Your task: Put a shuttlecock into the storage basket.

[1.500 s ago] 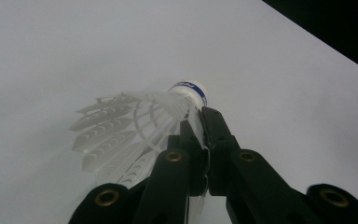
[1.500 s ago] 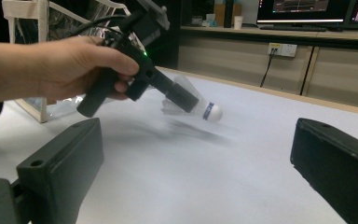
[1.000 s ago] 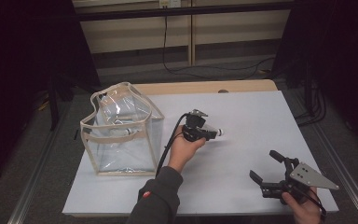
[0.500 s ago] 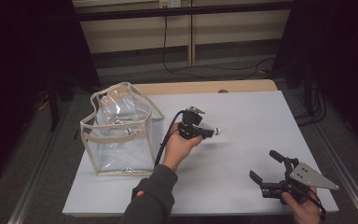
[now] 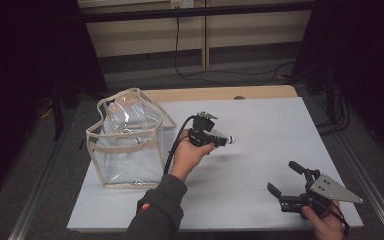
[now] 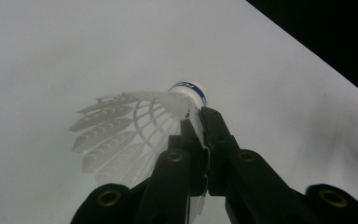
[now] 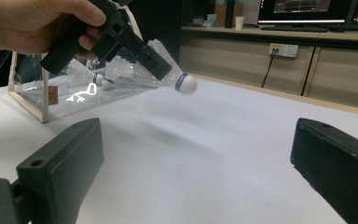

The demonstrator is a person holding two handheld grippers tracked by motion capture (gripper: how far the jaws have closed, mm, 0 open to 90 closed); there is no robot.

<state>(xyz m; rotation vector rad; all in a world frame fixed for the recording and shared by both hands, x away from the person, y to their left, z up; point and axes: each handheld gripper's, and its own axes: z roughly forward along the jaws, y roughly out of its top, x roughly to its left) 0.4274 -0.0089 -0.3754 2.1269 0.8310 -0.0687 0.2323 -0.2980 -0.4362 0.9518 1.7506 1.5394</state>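
Observation:
A white feathered shuttlecock (image 6: 135, 126) with a blue band on its cork is pinched by its skirt in my left gripper (image 6: 200, 121), which is shut on it. In the high view this gripper (image 5: 220, 139) hovers over the middle of the white table, and the shuttlecock's (image 5: 228, 140) cork points right. The right gripper view shows the same shuttlecock (image 7: 179, 80) held up off the table. My right gripper (image 5: 281, 175) rests at the near right corner, open and holding nothing (image 7: 198, 140).
A clear plastic bag (image 5: 125, 145) with beige trim stands open at the table's left; shuttlecocks (image 7: 98, 77) lie inside it. The white table (image 5: 260, 120) ends at a wooden strip at the back. Cables run across the floor beyond.
My left hand has drifted slightly left, toward the bag, with the shuttlecock still gripped. The right gripper has stayed put.

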